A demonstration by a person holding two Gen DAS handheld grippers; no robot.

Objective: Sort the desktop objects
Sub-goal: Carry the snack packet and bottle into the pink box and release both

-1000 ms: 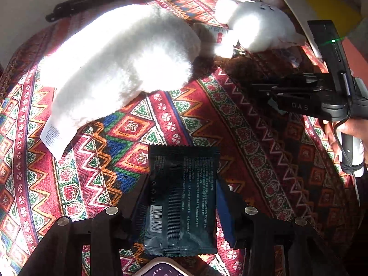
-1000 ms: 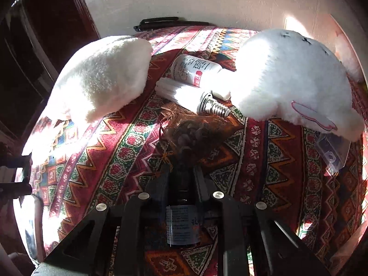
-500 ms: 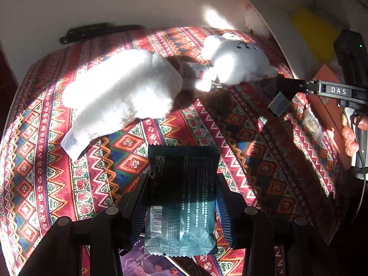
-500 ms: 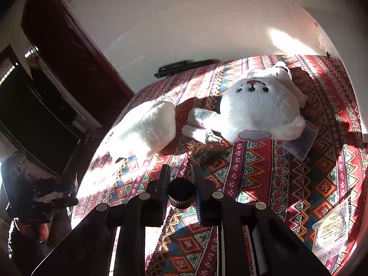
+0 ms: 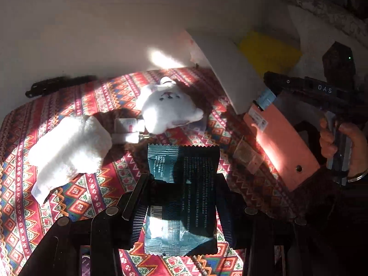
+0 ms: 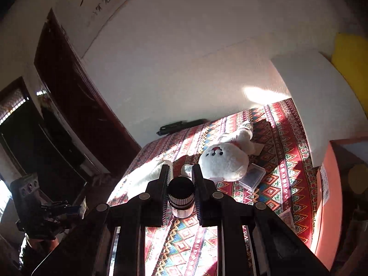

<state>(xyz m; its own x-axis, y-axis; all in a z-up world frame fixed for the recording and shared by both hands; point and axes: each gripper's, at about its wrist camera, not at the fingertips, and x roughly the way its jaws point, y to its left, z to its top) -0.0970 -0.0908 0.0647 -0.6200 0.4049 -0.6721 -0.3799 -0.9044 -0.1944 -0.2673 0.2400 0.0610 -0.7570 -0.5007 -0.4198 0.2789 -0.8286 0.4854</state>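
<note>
Above the patterned cloth (image 5: 69,207), I hold both grips firm while carrying: left gripper (image 5: 181,197) clamped on the dark sachet (image 5: 184,184), right gripper (image 6: 181,179) on the black-capped bottle (image 6: 181,195).

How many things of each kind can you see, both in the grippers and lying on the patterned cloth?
Plush toys: 2, the white bear plush and the white fluffy plush
Snack packets: 1, the dark teal packet
Small bottles: 2, the black-capped bottle and the white bottle
Light bulbs: 1
Clear plastic cases: 1
Total: 7
</note>
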